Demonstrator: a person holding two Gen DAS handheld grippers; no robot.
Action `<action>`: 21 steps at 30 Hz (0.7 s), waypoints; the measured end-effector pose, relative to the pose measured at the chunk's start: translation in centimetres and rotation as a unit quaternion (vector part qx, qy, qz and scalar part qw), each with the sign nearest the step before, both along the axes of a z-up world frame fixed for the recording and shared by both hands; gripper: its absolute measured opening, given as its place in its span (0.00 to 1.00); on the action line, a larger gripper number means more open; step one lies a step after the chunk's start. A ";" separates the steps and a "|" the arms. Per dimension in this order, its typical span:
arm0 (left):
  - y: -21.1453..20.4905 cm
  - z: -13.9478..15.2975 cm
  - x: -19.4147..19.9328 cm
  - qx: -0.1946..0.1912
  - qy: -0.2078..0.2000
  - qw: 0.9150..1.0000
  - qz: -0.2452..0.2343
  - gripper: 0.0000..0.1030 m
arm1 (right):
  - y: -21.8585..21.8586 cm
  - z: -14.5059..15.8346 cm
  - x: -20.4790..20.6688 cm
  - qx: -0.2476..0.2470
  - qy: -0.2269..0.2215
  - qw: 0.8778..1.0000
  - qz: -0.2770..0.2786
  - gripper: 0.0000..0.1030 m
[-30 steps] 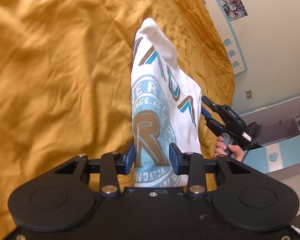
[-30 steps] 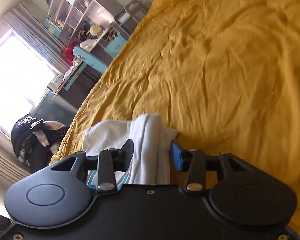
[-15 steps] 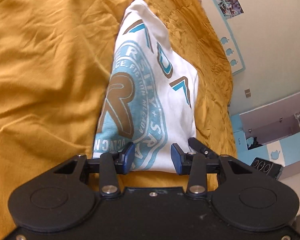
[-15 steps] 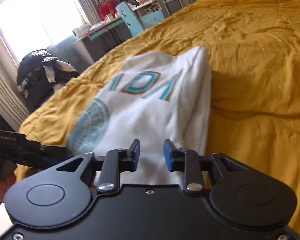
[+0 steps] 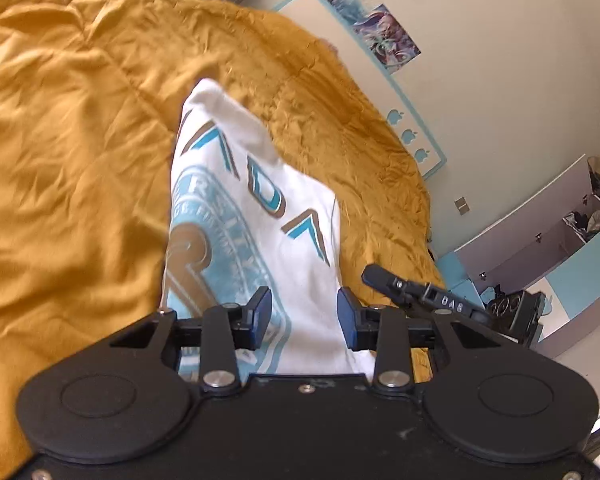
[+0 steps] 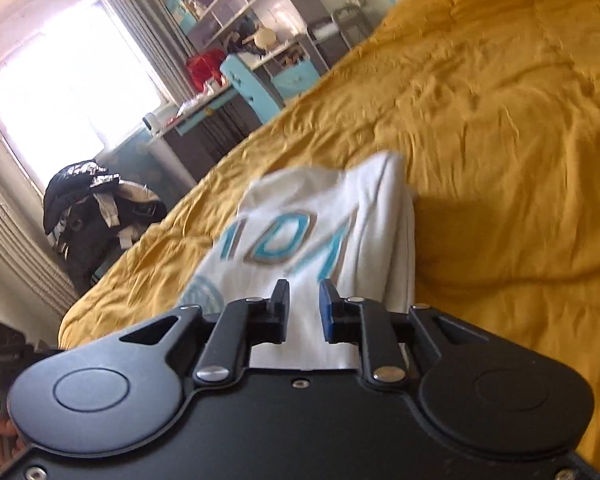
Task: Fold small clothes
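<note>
Since a second ago the white printed shirt (image 5: pixel 260 216) has spread flatter on the yellow bed (image 5: pixel 72 152); left claw (image 5: pixel 304 312) spread, right claw (image 6: pixel 304 308) narrow, neither pinching; we judge it light, limp — grip hem corners.

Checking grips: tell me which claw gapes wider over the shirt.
The left claw: its jaws, just closing a little, straddle the white shirt widely; the right claw, just opening, leaves a narrow gap over it.
</note>
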State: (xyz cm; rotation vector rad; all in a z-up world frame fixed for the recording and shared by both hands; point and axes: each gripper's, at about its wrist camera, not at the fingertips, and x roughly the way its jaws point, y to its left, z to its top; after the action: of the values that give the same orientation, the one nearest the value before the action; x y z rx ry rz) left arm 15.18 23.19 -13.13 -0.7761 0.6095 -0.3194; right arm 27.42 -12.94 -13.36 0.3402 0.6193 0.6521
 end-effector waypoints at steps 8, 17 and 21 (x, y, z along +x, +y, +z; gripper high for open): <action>0.5 -2.4 0.3 0.024 0.041 0.998 0.031 0.35 | 3.8 -0.8 10.8 -0.085 -0.010 0.995 -0.058 0.22; 0.4 -2.4 0.6 0.007 0.063 0.997 0.050 0.41 | 2.6 -2.4 11.2 -0.093 0.028 0.991 -0.090 0.43; -0.4 1.3 -0.3 0.020 0.048 0.996 0.071 0.42 | 2.5 2.3 6.8 -0.101 -0.015 0.990 -0.094 0.43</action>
State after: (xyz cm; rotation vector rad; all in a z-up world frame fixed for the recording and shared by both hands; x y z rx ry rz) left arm 14.83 22.76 -11.80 -0.7960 0.6450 -0.1394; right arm 34.22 -10.44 -11.05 0.1957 0.6111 0.4098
